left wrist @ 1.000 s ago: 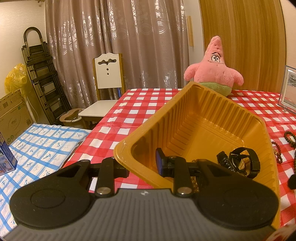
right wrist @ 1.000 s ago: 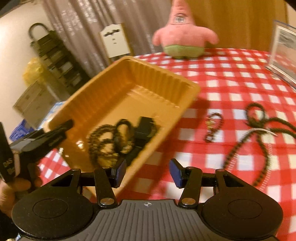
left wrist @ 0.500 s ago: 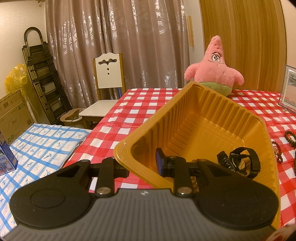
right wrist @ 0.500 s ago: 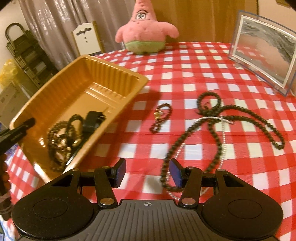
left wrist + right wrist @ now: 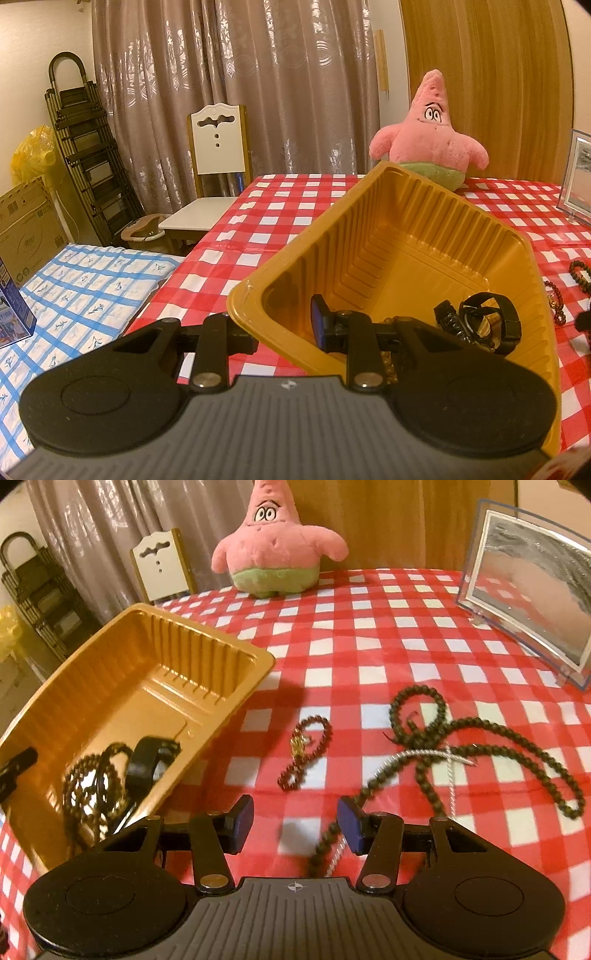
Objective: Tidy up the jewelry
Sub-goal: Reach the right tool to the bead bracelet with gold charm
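My left gripper (image 5: 284, 328) grasps the tray (image 5: 524, 258) rim; my right gripper (image 5: 295, 821), jaws released, faces beads (image 5: 476, 738) at 1 o'clock on the counter (image 5: 388, 627).

Warm dim light, fisheye-bent edges, slight blur.

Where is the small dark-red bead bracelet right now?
Right wrist view: small dark-red bead bracelet lies on the checkered tablecloth, between the yellow tray and the long beaded necklace.

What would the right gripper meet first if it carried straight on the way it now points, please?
Probably the checked tablecloth. The open right gripper points between the small dark red bracelet and the long dark bead necklace, whose near end trails between its fingertips. Depth is hard to judge.
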Tool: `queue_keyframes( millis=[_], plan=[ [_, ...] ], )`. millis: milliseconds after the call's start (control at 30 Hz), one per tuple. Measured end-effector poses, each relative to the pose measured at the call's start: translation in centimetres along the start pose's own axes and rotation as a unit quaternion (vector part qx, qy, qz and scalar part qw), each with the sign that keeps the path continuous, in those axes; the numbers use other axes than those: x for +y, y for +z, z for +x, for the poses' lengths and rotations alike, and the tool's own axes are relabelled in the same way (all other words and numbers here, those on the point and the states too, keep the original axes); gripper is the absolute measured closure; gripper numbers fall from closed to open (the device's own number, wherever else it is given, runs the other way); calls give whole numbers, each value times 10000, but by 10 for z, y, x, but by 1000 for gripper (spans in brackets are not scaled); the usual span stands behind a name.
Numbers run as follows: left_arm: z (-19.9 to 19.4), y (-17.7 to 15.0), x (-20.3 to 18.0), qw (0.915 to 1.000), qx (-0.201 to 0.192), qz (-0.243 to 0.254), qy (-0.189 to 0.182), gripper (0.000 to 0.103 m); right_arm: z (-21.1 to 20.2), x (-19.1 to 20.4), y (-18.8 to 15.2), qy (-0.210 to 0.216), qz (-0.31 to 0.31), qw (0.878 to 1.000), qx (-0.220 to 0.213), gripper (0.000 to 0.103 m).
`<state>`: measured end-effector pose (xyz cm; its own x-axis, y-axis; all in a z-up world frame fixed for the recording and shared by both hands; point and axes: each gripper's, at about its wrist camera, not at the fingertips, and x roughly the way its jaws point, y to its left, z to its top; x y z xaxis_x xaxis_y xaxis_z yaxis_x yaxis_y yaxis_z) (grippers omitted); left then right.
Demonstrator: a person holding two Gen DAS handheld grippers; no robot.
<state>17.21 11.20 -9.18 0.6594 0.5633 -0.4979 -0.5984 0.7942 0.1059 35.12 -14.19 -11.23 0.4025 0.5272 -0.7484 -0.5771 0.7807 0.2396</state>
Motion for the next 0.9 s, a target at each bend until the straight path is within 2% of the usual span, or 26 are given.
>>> queue_keyframes(
  millis=[100,367,567,600,667,700,900],
  plan=[
    [0,0,-1,10000,10,-5,2,78,10,0,5,-83,67,9999,-53,63],
    [0,0,-1,10000,22,-12,-2,78,28,1,18,-246,301,9990,-205,68],
    [0,0,-1,10000,20,-12,-2,78,39,8,17,-511,243,9983,-132,85],
    [0,1,-1,10000,21,-12,2,78,39,8,17,-524,207,9983,-135,93],
    [0,1,-1,10000,18,-9,2,78,40,8,16,-496,180,9985,-137,95],
    [0,1,-1,10000,16,-7,2,78,39,7,16,-488,173,9985,-174,102],
    [0,1,-1,10000,22,-11,2,78,24,-2,27,-305,338,9976,-518,103]
  ],
)
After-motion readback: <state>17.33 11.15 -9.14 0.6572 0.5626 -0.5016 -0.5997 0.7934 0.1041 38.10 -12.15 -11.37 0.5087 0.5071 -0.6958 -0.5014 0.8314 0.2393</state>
